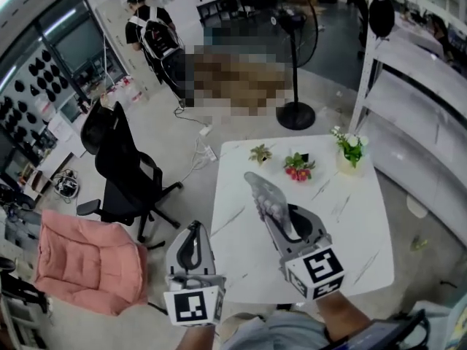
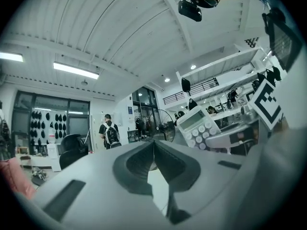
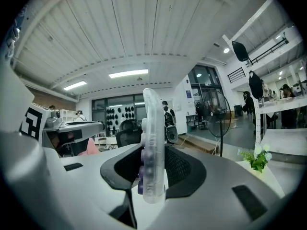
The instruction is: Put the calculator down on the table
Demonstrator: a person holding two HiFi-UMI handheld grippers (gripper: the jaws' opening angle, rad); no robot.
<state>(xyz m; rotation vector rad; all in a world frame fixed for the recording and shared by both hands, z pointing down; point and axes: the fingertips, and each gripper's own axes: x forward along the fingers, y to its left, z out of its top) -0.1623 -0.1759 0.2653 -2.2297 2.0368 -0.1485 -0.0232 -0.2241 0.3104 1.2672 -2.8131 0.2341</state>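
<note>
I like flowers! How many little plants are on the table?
3, along the table's far edge: a green plant on the left, red flowers in the middle, white flowers at the right corner.

The calculator [image 1: 266, 194] clamped in the right hand-held gripper [image 3: 153, 172] has a clear, glossy plastic case. That hand-held gripper's shell is matt grey plastic; its pads [image 3: 181, 169] are dark and finely ribbed. Beneath it, the desk [image 1: 350, 217] is smooth, glossy, marble-veined. Left of the left hand-held gripper [image 1: 193, 245], a pink cushion [image 1: 84, 261] looks like soft quilted cloth.
</note>
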